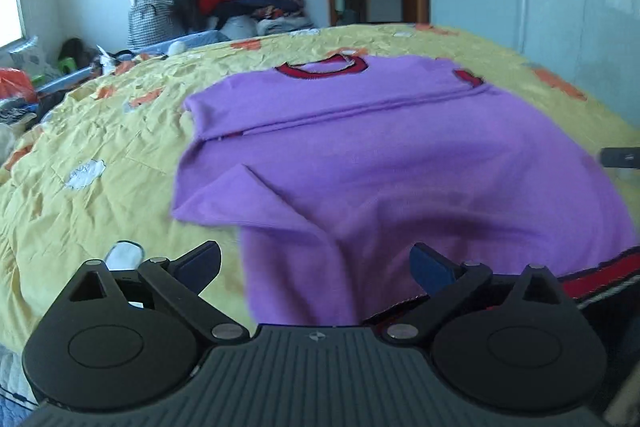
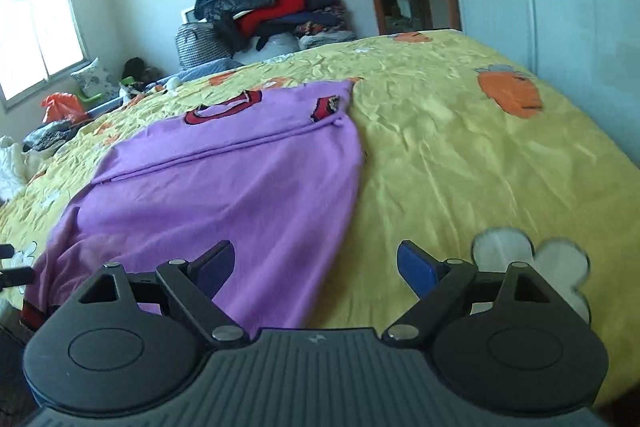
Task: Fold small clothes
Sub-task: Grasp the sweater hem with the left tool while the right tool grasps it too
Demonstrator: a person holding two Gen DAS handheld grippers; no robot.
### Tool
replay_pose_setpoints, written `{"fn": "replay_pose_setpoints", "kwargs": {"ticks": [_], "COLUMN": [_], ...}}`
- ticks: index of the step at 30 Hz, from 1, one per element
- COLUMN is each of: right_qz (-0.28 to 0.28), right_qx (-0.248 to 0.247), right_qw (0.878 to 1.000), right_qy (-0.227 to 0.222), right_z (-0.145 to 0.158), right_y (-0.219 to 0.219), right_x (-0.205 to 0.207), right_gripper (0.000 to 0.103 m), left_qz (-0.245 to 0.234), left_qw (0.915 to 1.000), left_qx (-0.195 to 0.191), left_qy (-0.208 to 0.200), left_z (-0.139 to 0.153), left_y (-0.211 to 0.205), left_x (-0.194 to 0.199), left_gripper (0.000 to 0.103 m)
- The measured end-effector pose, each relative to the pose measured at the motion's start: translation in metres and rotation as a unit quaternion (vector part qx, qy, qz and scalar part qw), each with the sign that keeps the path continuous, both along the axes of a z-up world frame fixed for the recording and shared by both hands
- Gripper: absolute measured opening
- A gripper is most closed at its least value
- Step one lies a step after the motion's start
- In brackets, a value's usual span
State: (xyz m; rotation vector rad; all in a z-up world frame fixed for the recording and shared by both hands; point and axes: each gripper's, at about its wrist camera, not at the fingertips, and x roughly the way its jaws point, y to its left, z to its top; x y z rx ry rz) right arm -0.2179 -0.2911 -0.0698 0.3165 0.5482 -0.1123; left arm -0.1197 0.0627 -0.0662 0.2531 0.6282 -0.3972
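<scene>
A purple sweater (image 1: 400,163) is lying partly folded on a yellow bedspread (image 2: 460,155); the left gripper (image 1: 316,267) and right gripper (image 2: 316,267) are hovering wide apart, empty.

Both views are being lit by soft daylight coming in through the window (image 2: 38,39) at the left, which is being blown out to white. Straight lines are being bent strongly by the fisheye lenses, and dark corners are being left at the upper right. Motion blur is being shown across the purple sweater (image 1: 380,155) and the bedspread (image 2: 460,155); shadows are being kept faint.
</scene>
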Motion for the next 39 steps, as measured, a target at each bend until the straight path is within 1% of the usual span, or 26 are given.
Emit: {"fn": "replay_pose_setpoints", "kwargs": {"ticks": [2, 3, 4, 5, 6, 7, 8, 11, 13, 14, 15, 16, 18, 20, 22, 23, 24, 28, 29, 32, 34, 35, 36, 37, 38, 39], "right_qz": [0.001, 0.002, 0.005, 0.012, 0.020, 0.026, 0.030, 0.058, 0.071, 0.081, 0.089, 0.087, 0.096, 0.090, 0.084, 0.081, 0.080, 0.072, 0.068, 0.053, 0.038, 0.031, 0.029, 0.042, 0.041, 0.029], "right_qx": [0.000, -0.003, -0.006, -0.010, -0.014, -0.015, -0.011, 0.022, 0.008, 0.001, -0.007, -0.018, -0.011, 0.018, 0.019, 0.020, 0.023, 0.010, 0.000, -0.021, -0.045, -0.052, -0.053, -0.041, -0.021, -0.005], "right_qw": [1.000, 1.000, 1.000, 1.000, 0.999, 0.999, 0.999, 0.997, 0.997, 0.996, 0.995, 0.995, 0.995, 0.995, 0.996, 0.996, 0.996, 0.995, 0.995, 0.995, 0.996, 0.997, 0.997, 0.998, 0.999, 1.000], "right_qy": [0.008, 0.006, 0.007, 0.013, 0.021, 0.027, 0.030, 0.042, 0.035, 0.032, 0.036, 0.039, 0.031, 0.023, 0.003, -0.007, -0.018, -0.063, -0.070, -0.080, -0.065, -0.058, -0.043, -0.012, 0.006, 0.012], "right_z": [-0.003, -0.003, -0.004, -0.004, -0.004, -0.005, -0.006, -0.015, -0.016, -0.016, -0.016, -0.016, -0.018, -0.014, -0.002, 0.006, 0.015, 0.055, 0.063, 0.072, 0.063, 0.054, 0.043, 0.029, 0.015, 0.003], "right_y": [0.004, 0.006, 0.008, 0.012, 0.015, 0.017, 0.019, 0.023, 0.032, 0.037, 0.042, 0.044, 0.042, 0.033, 0.027, 0.024, 0.019, -0.003, -0.009, -0.029, -0.039, -0.044, -0.050, -0.058, -0.066, -0.072], "right_x": [0.001, 0.002, 0.003, 0.004, 0.004, 0.003, 0.001, -0.006, -0.008, -0.007, -0.004, 0.000, 0.006, 0.009, 0.009, 0.008, 0.007, 0.008, 0.010, 0.021, 0.040, 0.051, 0.065, 0.084, 0.096, 0.103], "right_gripper": [0.089, 0.089, 0.089, 0.089, 0.089, 0.089, 0.089, 0.089, 0.087, 0.078, 0.034, 0.011, 0.008, 0.006, 0.006, 0.006, 0.006, 0.006, 0.006, 0.006, 0.006, 0.006, 0.006, 0.006, 0.006, 0.010], "left_qz": [0.017, 0.033, 0.045, 0.054, 0.070, 0.084, 0.088, 0.087, 0.085, 0.089, 0.092, 0.093, 0.096, 0.101, 0.089, 0.080, 0.071, 0.043, 0.037, 0.033, 0.042, 0.052, 0.061, 0.075, 0.095, 0.109], "left_qw": [0.9994, 0.9979, 0.9954, 0.9930, 0.9912, 0.9907, 0.9898, 0.9795, 0.9740, 0.9716, 0.9688, 0.9628, 0.9424, 0.9189, 0.8925, 0.8819, 0.8746, 0.8523, 0.8488, 0.8557, 0.8710, 0.8754, 0.8743, 0.8722, 0.8732, 0.8713], "left_qx": [-0.015, -0.037, -0.062, -0.081, -0.088, -0.086, -0.090, -0.150, -0.175, -0.181, -0.189, -0.209, -0.270, -0.324, -0.387, -0.412, -0.429, -0.481, -0.490, -0.481, -0.452, -0.439, -0.437, -0.435, -0.425, -0.423], "left_qy": [0.027, 0.042, 0.057, 0.067, 0.070, 0.063, 0.067, 0.102, 0.117, 0.124, 0.132, 0.144, 0.173, 0.200, 0.214, 0.215, 0.213, 0.202, 0.196, 0.189, 0.189, 0.195, 0.203, 0.212, 0.218, 0.224], "left_z": [-0.009, -0.013, -0.016, -0.018, -0.019, -0.018, -0.016, -0.013, -0.015, -0.017, -0.017, -0.018, -0.022, -0.029, -0.029, -0.026, -0.021, 0.002, 0.007, 0.012, 0.003, -0.007, -0.018, -0.031, -0.042, -0.049], "left_y": [-0.008, -0.006, -0.003, 0.000, 0.005, 0.010, 0.016, 0.048, 0.066, 0.072, 0.078, 0.085, 0.103, 0.118, 0.129, 0.131, 0.132, 0.127, 0.124, 0.116, 0.110, 0.110, 0.113, 0.114, 0.117, 0.121], "left_x": [0.013, 0.020, 0.026, 0.027, 0.029, 0.030, 0.031, 0.034, 0.039, 0.041, 0.044, 0.048, 0.053, 0.059, 0.062, 0.064, 0.066, 0.082, 0.087, 0.101, 0.111, 0.119, 0.124, 0.132, 0.138, 0.141], "left_gripper": [0.099, 0.098, 0.093, 0.080, 0.072, 0.051, 0.040, 0.027, 0.020, 0.017, 0.013, 0.012, 0.011, 0.008, 0.008, 0.008, 0.008, 0.007, 0.007, 0.007, 0.006, 0.003, 0.002, 0.002, 0.000, 0.000]}}
